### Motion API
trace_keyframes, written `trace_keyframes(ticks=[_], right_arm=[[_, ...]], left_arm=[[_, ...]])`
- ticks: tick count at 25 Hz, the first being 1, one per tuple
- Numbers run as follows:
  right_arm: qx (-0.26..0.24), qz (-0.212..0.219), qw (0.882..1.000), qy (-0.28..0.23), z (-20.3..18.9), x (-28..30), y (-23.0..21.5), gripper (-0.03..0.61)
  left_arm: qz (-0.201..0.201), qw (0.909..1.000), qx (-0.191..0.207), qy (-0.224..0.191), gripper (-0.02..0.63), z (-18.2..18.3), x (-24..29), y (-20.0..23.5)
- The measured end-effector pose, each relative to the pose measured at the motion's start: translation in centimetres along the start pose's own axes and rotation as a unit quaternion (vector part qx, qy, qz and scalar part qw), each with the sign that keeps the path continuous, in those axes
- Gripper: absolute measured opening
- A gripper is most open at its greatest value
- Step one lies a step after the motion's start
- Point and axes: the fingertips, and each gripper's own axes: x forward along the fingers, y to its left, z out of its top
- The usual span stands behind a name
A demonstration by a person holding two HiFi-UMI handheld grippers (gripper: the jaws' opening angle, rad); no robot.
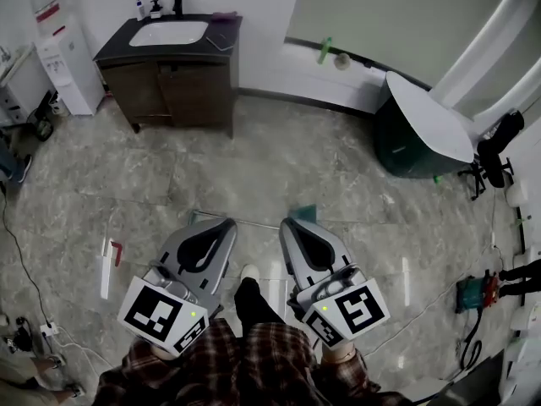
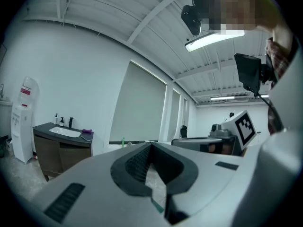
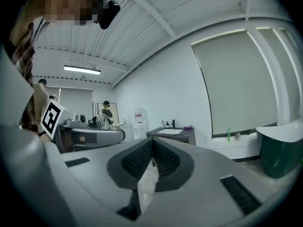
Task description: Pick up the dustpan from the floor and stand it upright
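Note:
The dustpan lies flat on the marbled floor just ahead of me. Its thin long handle (image 1: 245, 222) runs left to right, and its teal pan (image 1: 304, 212) peeks out at the right end, partly hidden by my right gripper. A teal sliver (image 2: 157, 206) shows low between the jaws in the left gripper view. My left gripper (image 1: 226, 223) (image 2: 151, 145) is held level above the floor, shut and empty. My right gripper (image 1: 287, 224) (image 3: 152, 142) is beside it, its tips meeting with nothing between them.
A dark vanity cabinet with a white sink (image 1: 169, 57) stands against the far wall, a water dispenser (image 1: 63, 49) to its left. A dark green bin with a white lid (image 1: 414, 134) stands at the right. Cables and a power strip (image 1: 473, 293) lie at the right. A red-handled tool (image 1: 116, 252) lies at the left.

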Motion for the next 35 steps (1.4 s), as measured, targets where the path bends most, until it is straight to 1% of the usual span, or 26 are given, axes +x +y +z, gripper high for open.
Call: trace_keyframes(ticks=[3, 7, 11, 14, 18, 22, 26, 31, 35], right_arm=[[-0.006, 0.012, 1.0, 0.006, 1.3, 2.9, -4.4, 0.011], [0.003, 0.027, 0.999, 0.02, 1.8, 6.2, -8.6, 0.011], [0.016, 0.045, 0.998, 0.038, 1.2, 9.6, -10.4, 0.011], [0.019, 0.051, 0.997, 0.048, 0.8, 12.4, -11.2, 0.011], [0.022, 0.044, 0.997, 0.05, 1.1, 16.3, -12.1, 0.011], [0.024, 0.031, 0.998, 0.049, 1.8, 20.0, -12.5, 0.011], [0.029, 0.02, 0.998, 0.049, 1.8, 23.2, -12.5, 0.011], [0.035, 0.01, 0.998, 0.06, 1.3, 25.1, -13.3, 0.011], [0.042, 0.018, 0.996, 0.071, 0.6, 25.6, -14.4, 0.011]], left_arm=[[0.01, 0.9999, -0.004, -0.001, 0.009, 1.0, 4.9, 2.0], [0.031, 0.9994, -0.017, 0.008, 0.009, 1.2, 9.0, 4.7], [0.053, 0.998, -0.03, 0.016, 0.009, 1.1, 11.2, 8.0], [0.062, 0.9972, -0.036, 0.021, 0.009, 1.0, 12.4, 10.9], [0.058, 0.9972, -0.04, 0.026, 0.009, 1.4, 14.1, 14.9], [0.042, 0.9979, -0.039, 0.031, 0.009, 2.1, 15.2, 18.3], [0.025, 0.998, -0.04, 0.042, 0.009, 2.0, 16.2, 21.4], [0.02, 0.9976, -0.041, 0.052, 0.009, 1.4, 17.6, 23.6], [0.016, 0.9967, -0.065, 0.045, 0.009, 1.0, 18.8, 24.2]])
